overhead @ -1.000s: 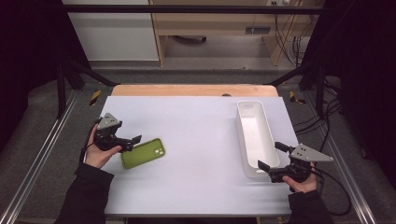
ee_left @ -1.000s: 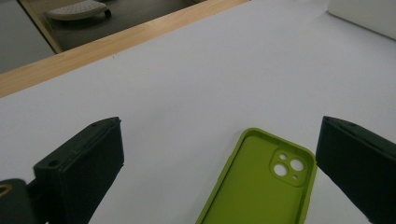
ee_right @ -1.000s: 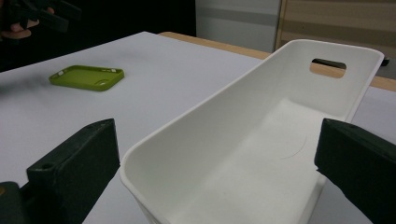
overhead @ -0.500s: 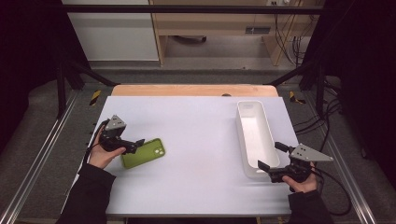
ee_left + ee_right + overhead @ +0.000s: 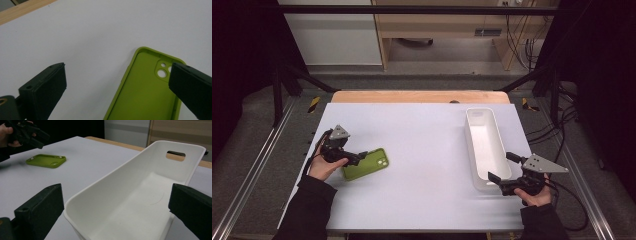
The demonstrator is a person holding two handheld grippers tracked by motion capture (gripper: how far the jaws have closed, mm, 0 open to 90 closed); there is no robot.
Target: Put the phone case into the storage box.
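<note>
A lime-green phone case [image 5: 367, 164] lies open side up on the white table top [image 5: 422, 150], left of centre. My left gripper [image 5: 356, 159] hovers at its left end, open. In the left gripper view the case [image 5: 147, 92] lies between the wide-apart jaws, its camera cutout close to the right one, and my left gripper [image 5: 117, 75] holds nothing. My right gripper [image 5: 502, 167] is open at the near end of a long white tray [image 5: 479, 112]. In the right gripper view the jaws stand on either side of the empty tray's [image 5: 140, 170] near corner, not touching it.
The right gripper view also shows the green case [image 5: 46, 160] far off with the other hand's gripper [image 5: 27, 133] above it. A wooden strip [image 5: 419, 96] borders the table's far edge. Metal frame rails [image 5: 257, 165] run along both sides.
My left gripper has shifted a little to the right, closer over the case's end. The case, the tray and my right gripper have stayed put.
</note>
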